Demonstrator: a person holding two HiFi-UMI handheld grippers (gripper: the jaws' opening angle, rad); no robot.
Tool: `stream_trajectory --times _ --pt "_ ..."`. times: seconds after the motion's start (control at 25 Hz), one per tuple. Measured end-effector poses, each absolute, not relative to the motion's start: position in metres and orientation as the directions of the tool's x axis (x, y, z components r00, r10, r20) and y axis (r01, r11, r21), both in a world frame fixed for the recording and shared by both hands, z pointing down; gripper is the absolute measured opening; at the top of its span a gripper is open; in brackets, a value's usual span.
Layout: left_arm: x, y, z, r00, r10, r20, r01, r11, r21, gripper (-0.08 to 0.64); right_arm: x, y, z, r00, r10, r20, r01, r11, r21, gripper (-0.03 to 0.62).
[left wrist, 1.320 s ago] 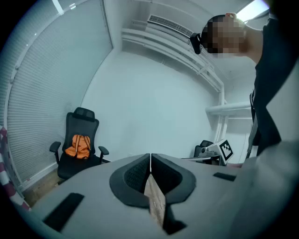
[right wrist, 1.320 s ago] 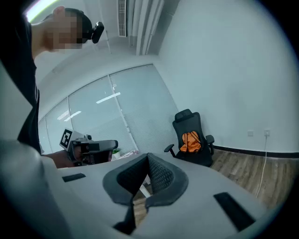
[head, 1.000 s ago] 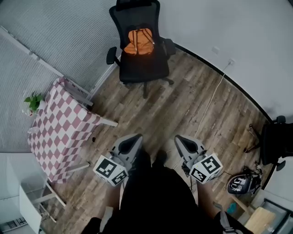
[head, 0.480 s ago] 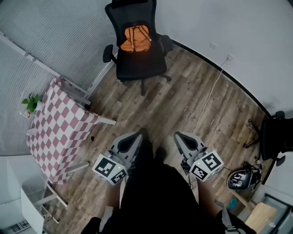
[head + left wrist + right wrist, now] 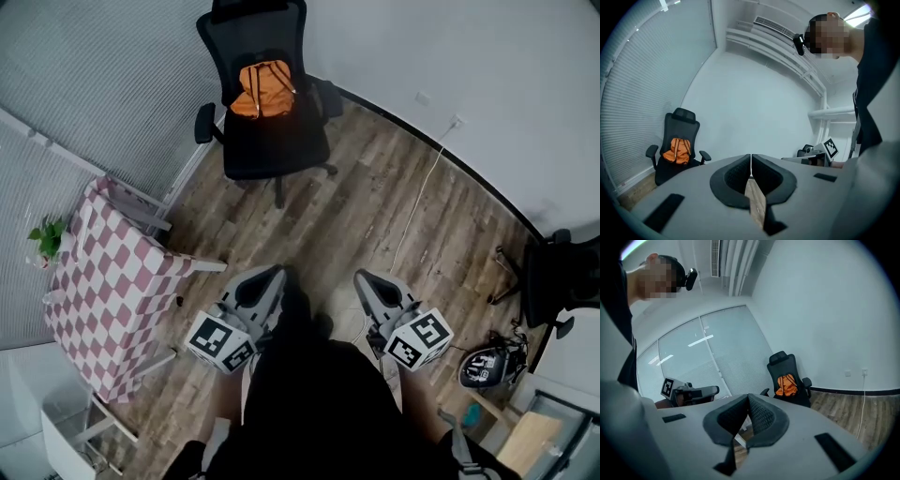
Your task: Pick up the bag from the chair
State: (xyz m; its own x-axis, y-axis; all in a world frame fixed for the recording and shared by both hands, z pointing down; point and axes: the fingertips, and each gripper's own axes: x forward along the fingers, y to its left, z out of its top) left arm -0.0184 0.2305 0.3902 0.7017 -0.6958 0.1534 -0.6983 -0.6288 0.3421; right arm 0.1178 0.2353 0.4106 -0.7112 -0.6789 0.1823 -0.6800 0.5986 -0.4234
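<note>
An orange bag (image 5: 263,90) leans against the backrest of a black office chair (image 5: 267,141) at the far side of the room; it also shows small in the left gripper view as the bag (image 5: 678,151) and in the right gripper view as the bag (image 5: 787,385). My left gripper (image 5: 267,274) and right gripper (image 5: 364,278) are held low, close to my body, well short of the chair. Both have their jaws shut with nothing between them, seen at the left gripper (image 5: 750,161) and the right gripper (image 5: 748,402).
A table with a pink checked cloth (image 5: 112,281) stands at the left, a small green plant (image 5: 45,236) beside it. A white cable (image 5: 422,192) runs across the wood floor from a wall socket. Another black chair (image 5: 558,281) and a helmet (image 5: 486,366) are at the right.
The chair with the bag has shifted up and left in the head view as I stepped and turned a little. Both grippers keep their place by my body, still shut.
</note>
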Motion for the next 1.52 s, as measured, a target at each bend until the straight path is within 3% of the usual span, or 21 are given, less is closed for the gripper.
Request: stream_trajectory --times 0.72,0.88,1.16,1.52 --pt "-0.137 0.073 0.400 0.662 -0.738 0.127 -0.734 -0.606 0.305 0.034 0.027 0.084 0.403 -0.668 -0.719 0.191 -0.722 0.565 -0.399 0.020" --pt "-0.144 0.057 0.411 0.657 -0.734 0.172 -0.750 -0.613 0.250 0.034 0.024 0.070 0.412 -0.661 -0.720 0.212 -0.727 0.544 -0.418 0.020" --pt "-0.141 0.022 0.424 0.687 -0.693 0.219 -0.722 -0.616 0.314 0.034 0.021 0.027 0.421 -0.662 -0.714 0.228 -0.723 0.529 -0.444 0.020" --pt "-0.133 -0.067 0.412 0.639 -0.728 0.249 -0.769 -0.607 0.199 0.032 0.017 -0.079 0.413 -0.699 -0.694 0.172 -0.677 0.564 -0.473 0.020"
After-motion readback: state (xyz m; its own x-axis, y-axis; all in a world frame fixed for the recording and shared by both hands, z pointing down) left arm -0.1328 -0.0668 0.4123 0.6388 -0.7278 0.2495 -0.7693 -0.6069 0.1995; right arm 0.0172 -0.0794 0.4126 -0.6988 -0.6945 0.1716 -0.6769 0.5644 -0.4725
